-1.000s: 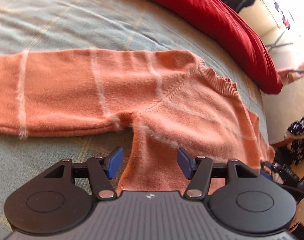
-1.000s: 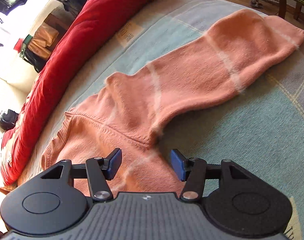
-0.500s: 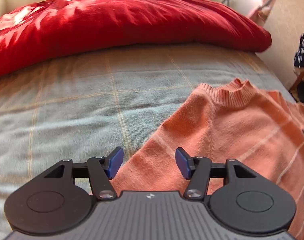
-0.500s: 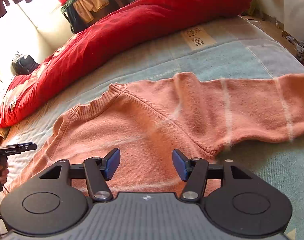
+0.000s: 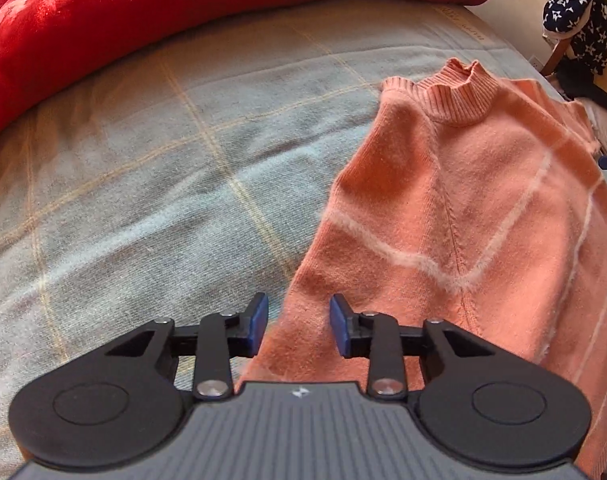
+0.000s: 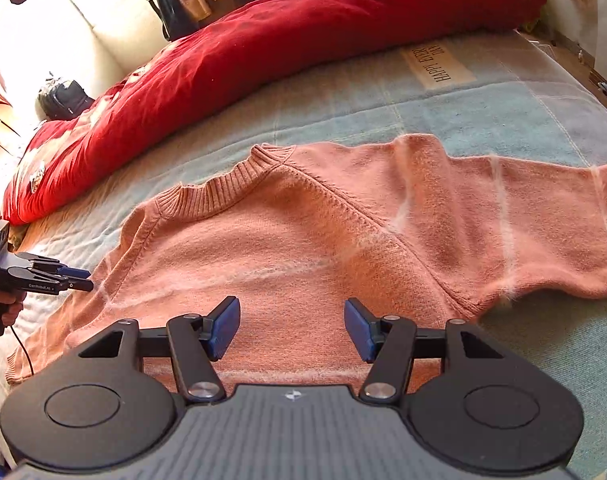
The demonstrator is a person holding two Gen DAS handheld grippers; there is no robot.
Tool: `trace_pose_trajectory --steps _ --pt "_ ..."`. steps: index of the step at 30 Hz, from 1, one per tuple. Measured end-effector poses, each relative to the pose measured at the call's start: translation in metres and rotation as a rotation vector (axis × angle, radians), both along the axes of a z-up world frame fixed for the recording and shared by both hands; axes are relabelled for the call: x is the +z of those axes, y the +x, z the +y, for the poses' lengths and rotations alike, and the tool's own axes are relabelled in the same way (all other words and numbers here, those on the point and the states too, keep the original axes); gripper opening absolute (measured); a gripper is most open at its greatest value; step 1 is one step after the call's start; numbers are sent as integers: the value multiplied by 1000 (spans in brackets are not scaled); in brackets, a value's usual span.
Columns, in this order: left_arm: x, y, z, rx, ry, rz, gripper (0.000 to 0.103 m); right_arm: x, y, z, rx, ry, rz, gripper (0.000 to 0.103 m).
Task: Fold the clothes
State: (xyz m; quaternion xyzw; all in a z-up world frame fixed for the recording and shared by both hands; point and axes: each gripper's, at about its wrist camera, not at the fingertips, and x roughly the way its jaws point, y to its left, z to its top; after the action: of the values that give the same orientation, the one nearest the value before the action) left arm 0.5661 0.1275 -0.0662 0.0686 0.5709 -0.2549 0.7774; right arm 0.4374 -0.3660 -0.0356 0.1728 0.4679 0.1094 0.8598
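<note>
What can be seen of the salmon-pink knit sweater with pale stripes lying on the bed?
The salmon-pink knit sweater is a fuzzy, soft-looking pullover with thin whitish stripes, a ribbed round collar and diagonal raglan seams. It lies spread flat on the pale blue checked blanket, collar toward the red duvet, one sleeve stretched out sideways. The left gripper straddles its side edge, jaws closing with fabric between them but not yet pinched. The right gripper is over the body, open.

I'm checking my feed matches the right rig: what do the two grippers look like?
Both match: the right gripper and left gripper are black with blue finger pads, round side discs, silver pivots, a ribbed grey body and a small white logo. A black cable trails from the left handle.
</note>
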Motion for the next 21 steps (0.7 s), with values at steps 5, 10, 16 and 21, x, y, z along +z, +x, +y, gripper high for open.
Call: trace_pose_trajectory --steps 5,10,16,21 --pt "-15 25 24 13 -151 212 35 -6 8 17 33 2 18 63" --pt "-29 56 27 -34 -222 345 37 -7 13 35 51 31 21 64" --pt "-37 59 33 -50 -298 470 36 -5 23 62 78 51 12 64" --pt "-54 51 53 1 -387 526 34 1 28 71 97 63 -2 65"
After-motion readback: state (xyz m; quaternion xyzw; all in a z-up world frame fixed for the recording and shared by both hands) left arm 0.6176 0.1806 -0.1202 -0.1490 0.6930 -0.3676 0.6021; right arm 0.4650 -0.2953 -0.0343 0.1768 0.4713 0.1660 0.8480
